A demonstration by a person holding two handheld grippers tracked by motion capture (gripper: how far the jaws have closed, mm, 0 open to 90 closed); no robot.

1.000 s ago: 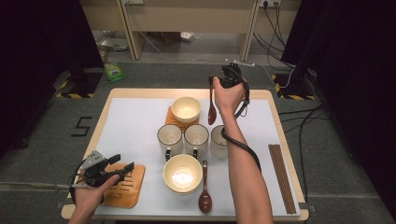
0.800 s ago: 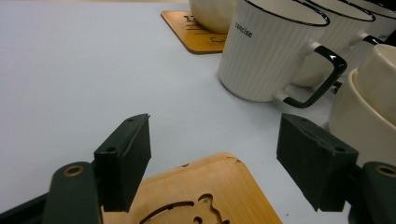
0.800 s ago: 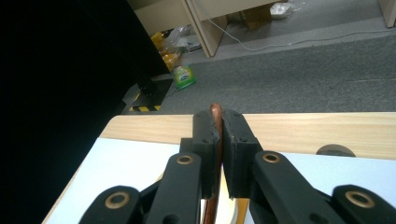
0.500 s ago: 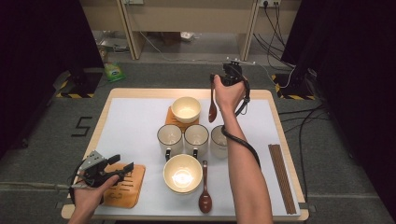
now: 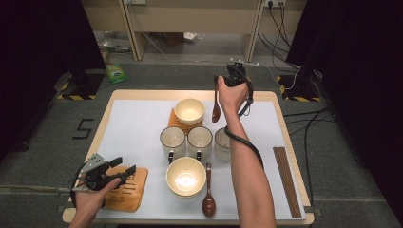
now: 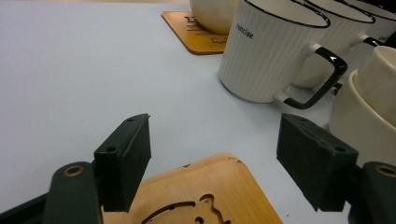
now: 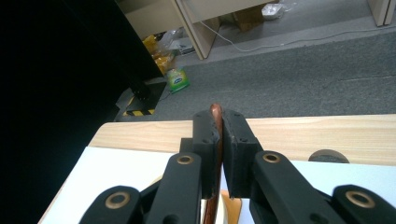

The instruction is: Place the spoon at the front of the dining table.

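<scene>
My right gripper [image 5: 223, 81] is raised over the far side of the table, shut on the handle of a brown wooden spoon [image 5: 216, 110] that hangs bowl-down beside the far cream bowl [image 5: 189, 111]. In the right gripper view the spoon handle [image 7: 216, 140] is pinched between the jaws of the right gripper [image 7: 219, 122]. My left gripper [image 5: 124, 170] rests open at the near left, over the edge of a wooden coaster [image 5: 124, 192]. The left gripper view has the left gripper [image 6: 217, 133] wide apart, with that coaster [image 6: 210, 191] under it and nothing gripped.
The far bowl sits on a second coaster [image 5: 176, 122]. Three white mugs [image 5: 199, 138] stand in a row mid-table; the nearest mug [image 6: 271, 51] is just ahead of the left gripper. A near cream bowl [image 5: 185, 176], another spoon [image 5: 208, 195] and chopsticks [image 5: 286, 180] lie to the right.
</scene>
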